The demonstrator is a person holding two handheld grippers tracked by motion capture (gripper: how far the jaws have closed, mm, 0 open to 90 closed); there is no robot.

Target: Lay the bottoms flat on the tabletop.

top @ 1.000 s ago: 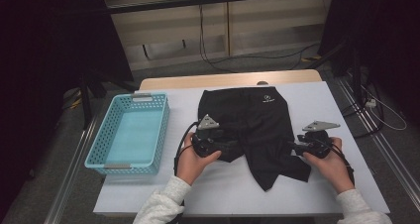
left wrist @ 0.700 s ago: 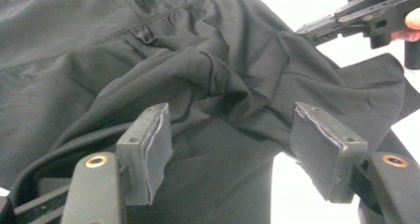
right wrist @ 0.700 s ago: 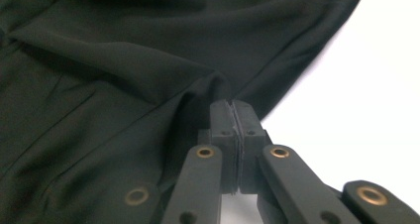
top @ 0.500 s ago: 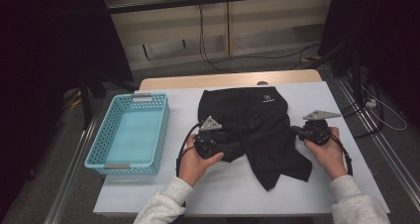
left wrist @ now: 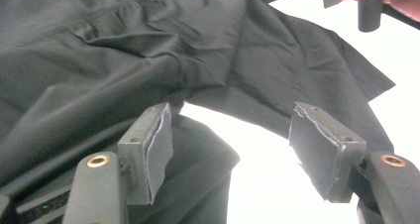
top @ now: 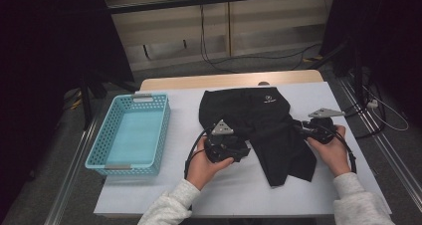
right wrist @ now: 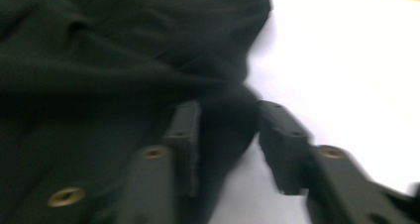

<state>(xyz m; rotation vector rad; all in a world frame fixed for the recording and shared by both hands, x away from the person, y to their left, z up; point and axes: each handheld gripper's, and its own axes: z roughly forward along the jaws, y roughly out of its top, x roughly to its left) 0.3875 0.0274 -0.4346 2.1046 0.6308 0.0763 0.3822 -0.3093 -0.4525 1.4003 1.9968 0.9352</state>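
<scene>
A black garment (top: 249, 108) with a small white logo lies crumpled on the white table (top: 234, 195). My left gripper (top: 247, 148) rests at the garment's near left edge. Its jaws stand open (left wrist: 230, 115), with bare table and a cloth edge (left wrist: 124, 45) between them and nothing pinched. My right gripper (top: 297, 127) is at the garment's right edge. Its jaws (right wrist: 228, 110) have just been opening. A fold of the black cloth (right wrist: 99, 45) lies between them, and the pads do not press on it.
A light blue basket (top: 107, 158) stands empty on the table's left side. The table's right edge is close behind my right hand. Cables run over the floor beyond the far edge.
My right hand has moved a little away from the person along the garment's right edge. The garment's lower flap has spread to the right. The left hand has stayed put.
</scene>
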